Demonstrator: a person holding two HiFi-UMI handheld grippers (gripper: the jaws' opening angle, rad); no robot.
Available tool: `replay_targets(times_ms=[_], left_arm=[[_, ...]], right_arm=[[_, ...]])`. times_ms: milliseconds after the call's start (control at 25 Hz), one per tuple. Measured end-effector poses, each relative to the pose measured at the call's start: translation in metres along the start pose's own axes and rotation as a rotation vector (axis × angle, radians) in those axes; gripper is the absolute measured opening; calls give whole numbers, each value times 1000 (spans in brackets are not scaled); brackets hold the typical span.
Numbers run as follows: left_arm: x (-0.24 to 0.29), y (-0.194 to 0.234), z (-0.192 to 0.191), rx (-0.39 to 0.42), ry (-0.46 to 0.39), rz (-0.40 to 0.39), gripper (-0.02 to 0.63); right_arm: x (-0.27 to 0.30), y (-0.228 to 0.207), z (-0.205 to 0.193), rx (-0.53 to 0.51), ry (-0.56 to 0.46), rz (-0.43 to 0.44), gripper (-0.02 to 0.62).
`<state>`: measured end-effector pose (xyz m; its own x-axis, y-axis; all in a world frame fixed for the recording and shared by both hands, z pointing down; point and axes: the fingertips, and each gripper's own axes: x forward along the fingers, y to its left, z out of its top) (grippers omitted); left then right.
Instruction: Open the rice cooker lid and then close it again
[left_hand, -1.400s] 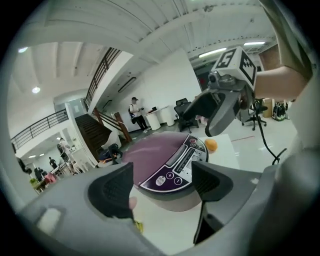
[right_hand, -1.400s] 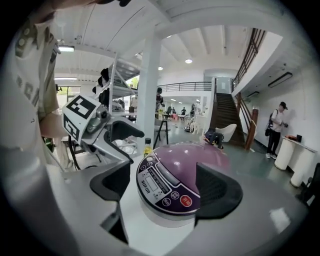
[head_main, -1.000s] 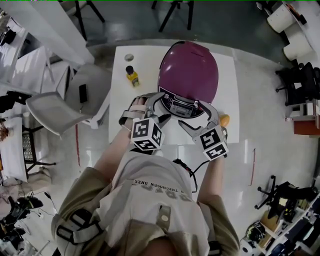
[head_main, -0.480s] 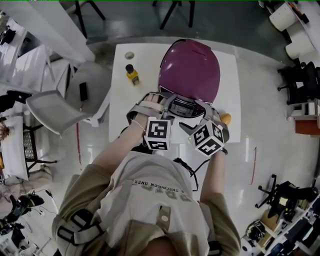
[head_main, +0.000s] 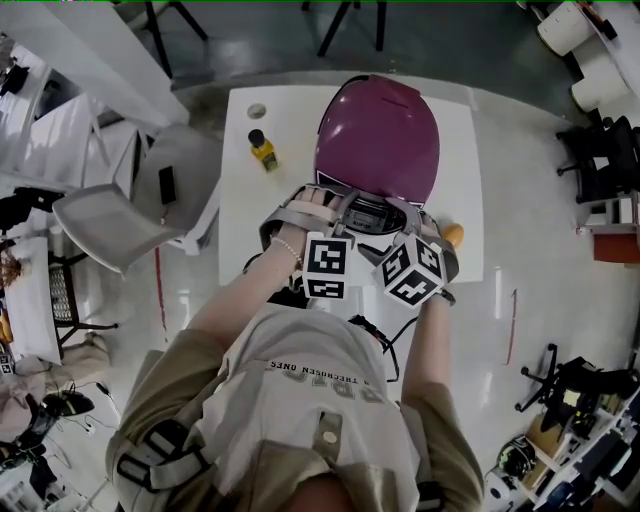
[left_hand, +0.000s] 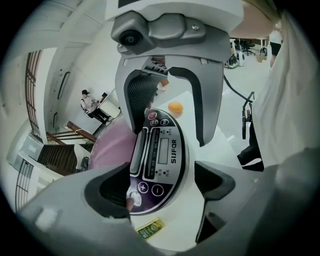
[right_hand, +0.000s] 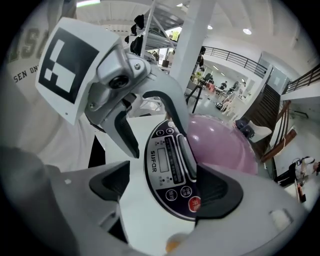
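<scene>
A grey chair (head_main: 110, 215) stands left of the white table (head_main: 236, 185), where a little yellow bottle (head_main: 263, 150) sits near the purple rice cooker (head_main: 378, 135), lid down. The left gripper (left_hand: 165, 185) has just been opening its jaws and the right gripper (right_hand: 165, 187) gapes too. Neither grabs, and the cooker's button panel (left_hand: 160, 150) shows between each one's jaws. A small orange thing (head_main: 452, 236) lies at the cooker's right.
</scene>
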<state>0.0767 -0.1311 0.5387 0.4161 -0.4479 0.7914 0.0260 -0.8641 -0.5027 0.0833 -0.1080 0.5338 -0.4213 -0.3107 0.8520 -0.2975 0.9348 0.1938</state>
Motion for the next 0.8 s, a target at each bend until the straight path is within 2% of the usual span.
replay_targets(times_ms=[440, 800], left_arm=[[4, -3, -3, 47, 36, -19, 414], [3, -3, -7, 88, 67, -45, 414]], right_arm=[[4, 2, -3, -33, 51, 1, 403], [9, 5, -9, -119, 128, -4, 419]])
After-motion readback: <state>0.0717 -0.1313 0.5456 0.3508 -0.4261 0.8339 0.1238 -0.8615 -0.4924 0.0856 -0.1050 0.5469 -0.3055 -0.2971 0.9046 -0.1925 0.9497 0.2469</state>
